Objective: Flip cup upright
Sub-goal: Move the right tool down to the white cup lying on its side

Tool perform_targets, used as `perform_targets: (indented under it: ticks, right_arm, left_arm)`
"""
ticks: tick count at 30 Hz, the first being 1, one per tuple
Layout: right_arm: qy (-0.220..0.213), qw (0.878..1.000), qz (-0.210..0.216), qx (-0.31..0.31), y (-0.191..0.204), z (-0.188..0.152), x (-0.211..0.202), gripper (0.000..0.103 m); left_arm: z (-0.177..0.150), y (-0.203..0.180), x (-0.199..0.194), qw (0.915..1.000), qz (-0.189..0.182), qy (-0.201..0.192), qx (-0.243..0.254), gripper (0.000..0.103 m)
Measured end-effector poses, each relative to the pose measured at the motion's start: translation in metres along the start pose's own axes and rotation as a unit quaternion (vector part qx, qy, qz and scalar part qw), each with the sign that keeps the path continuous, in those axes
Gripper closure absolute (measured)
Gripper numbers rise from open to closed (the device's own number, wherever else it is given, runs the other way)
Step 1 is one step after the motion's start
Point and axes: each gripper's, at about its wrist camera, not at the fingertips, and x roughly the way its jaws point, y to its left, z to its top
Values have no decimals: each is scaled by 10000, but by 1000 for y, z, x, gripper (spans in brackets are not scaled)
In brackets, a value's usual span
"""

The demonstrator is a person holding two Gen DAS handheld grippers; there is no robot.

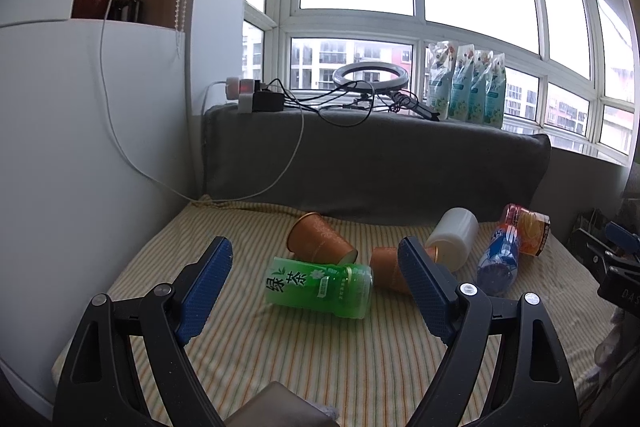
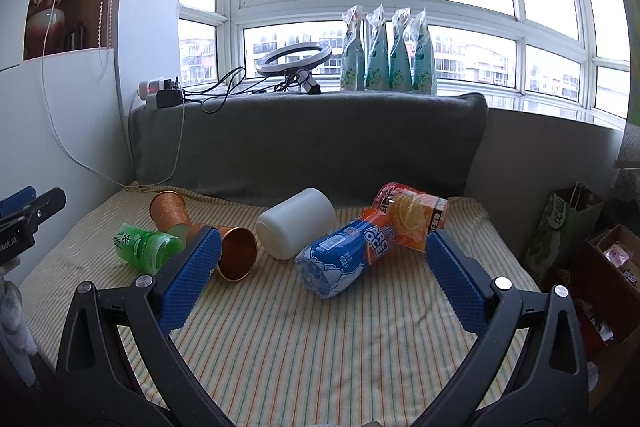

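Note:
Several cups lie on their sides on the striped cloth: a green tea cup [image 1: 320,287] [image 2: 146,247], two copper cups [image 1: 318,237] [image 1: 386,267] [image 2: 170,211] [image 2: 238,253], a white cup [image 1: 454,233] [image 2: 296,223], a blue-orange cup [image 1: 500,259] [image 2: 344,255] and an orange-red cup [image 1: 528,229] [image 2: 412,213]. My left gripper [image 1: 316,273] is open, above the cloth, with the green cup between its fingers' line. My right gripper [image 2: 324,263] is open, short of the blue-orange cup.
A grey cushion [image 2: 312,143] backs the striped cloth [image 2: 320,347]. A ring light [image 2: 294,57], cables, a power strip [image 2: 160,95] and several refill pouches [image 2: 388,55] sit on the windowsill. A white cabinet wall [image 1: 80,147] is left; paper bags [image 2: 568,227] stand right.

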Motion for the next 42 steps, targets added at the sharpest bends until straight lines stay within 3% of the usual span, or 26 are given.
perform_targets:
  ticks: [6,12,15,22,27,35,42]
  right_arm:
    - [261,9988,255,328,-10,1,19,0]
    - [900,9900,784,747,-22,11,59,0]
    - [1230,9819,1042,991,-26,20,82,0]
    - [2342,9447,1459,1774,-34,37,157,0]
    - [2888,9301,1367,1814,-24,45,197,0]
    - [3811,8987,852,1996,-13,37,259,3]
    - [4140,8837,458,2137,-12,28,293,3]
  left_arm:
    - [1,-4,9,9995,-142,213,170,18]
    - [-6,-7,16,9984,-296,439,217,18]
    - [-14,-9,18,9974,-388,543,283,18]
    - [-32,-10,20,9940,-588,804,442,18]
    - [-42,-7,22,9915,-722,985,453,18]
    - [-47,9,27,9872,-875,1326,165,18]
    - [-55,23,31,9853,-851,1481,-42,18]
